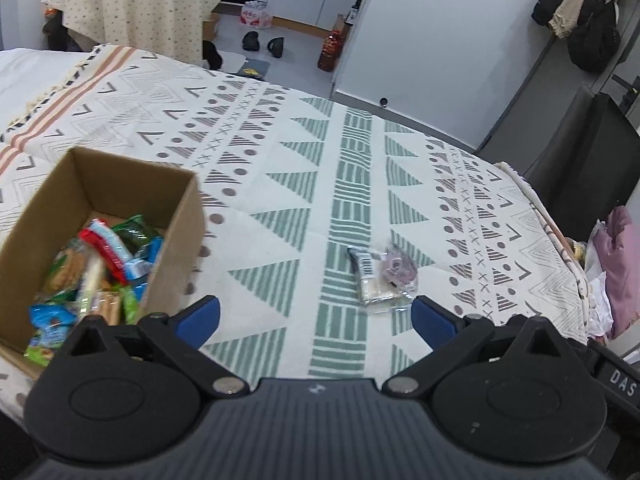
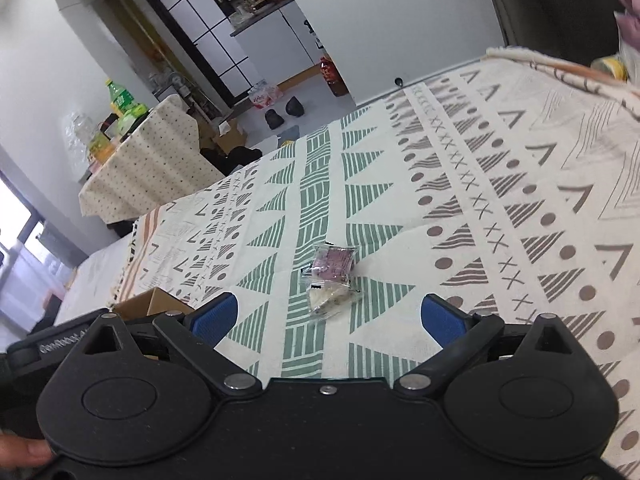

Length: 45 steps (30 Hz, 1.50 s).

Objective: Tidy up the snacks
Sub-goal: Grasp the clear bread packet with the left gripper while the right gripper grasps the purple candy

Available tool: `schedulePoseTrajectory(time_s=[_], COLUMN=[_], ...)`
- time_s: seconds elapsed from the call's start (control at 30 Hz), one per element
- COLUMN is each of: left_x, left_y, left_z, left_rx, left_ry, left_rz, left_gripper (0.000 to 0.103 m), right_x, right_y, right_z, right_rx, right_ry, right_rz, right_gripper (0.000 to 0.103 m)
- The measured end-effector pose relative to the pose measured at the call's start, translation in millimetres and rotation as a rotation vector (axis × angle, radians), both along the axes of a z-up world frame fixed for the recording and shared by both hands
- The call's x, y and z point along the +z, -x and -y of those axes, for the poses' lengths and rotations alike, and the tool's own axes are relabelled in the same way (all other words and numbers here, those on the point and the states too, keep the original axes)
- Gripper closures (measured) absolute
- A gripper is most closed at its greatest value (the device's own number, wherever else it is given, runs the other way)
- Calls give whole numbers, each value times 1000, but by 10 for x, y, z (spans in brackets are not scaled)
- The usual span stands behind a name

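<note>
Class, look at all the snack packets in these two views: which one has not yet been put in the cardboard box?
The clear packet with the purple label, lying alone on the patterned cloth. All the others are piled inside the cardboard box.

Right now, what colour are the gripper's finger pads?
Blue pads on black arms, clearest in the right wrist view.

The cardboard box [image 1: 132,200] is cut off at the left edge. Its lower snacks [image 1: 80,276] are hidden behind the left gripper [image 1: 316,316].

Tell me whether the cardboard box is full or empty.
Partly full: the open-topped cardboard box holds a heap of snack packets, with bare inner walls above them.
</note>
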<state>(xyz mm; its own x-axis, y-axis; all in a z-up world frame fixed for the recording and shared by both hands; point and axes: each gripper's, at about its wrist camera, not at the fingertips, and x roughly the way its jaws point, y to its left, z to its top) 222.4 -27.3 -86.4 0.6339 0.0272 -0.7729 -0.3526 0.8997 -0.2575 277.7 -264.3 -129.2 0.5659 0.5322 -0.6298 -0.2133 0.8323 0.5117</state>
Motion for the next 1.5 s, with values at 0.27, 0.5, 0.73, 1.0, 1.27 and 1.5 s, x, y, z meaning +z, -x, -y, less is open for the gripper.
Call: schedulePoseTrajectory(time_s=[0.27,0.5,0.73,1.0,1.27,1.5], left_x=[-209,-462,-664,-852,-941,-1000], left_y=[-235,-462,-670,-854,-1018,-1116], left_z=[87,30,-21,-92,-153,-195], left_rx=[-16,-11,-10,-5,-8,-8], left_ry=[14,62,91,117,123,148], left_rz=[-8,-35,-49,-59,-67,-77], left_gripper=[14,34,44,50,51,47], right_x=[-205,-384,-492,-621,-735,-875], right_y=[-301,-472,-579,-751,-885,-1112], right_z=[-78,-219,-330,-401,-513,-629], right_rx=[-1,11,10,-31,-32,-28], right_ry=[-62,-57,-56,-60,-58,-56], right_rz=[-68,-105,-120,-143,-156,-193], right_gripper=[23,24,24,24,24,49])
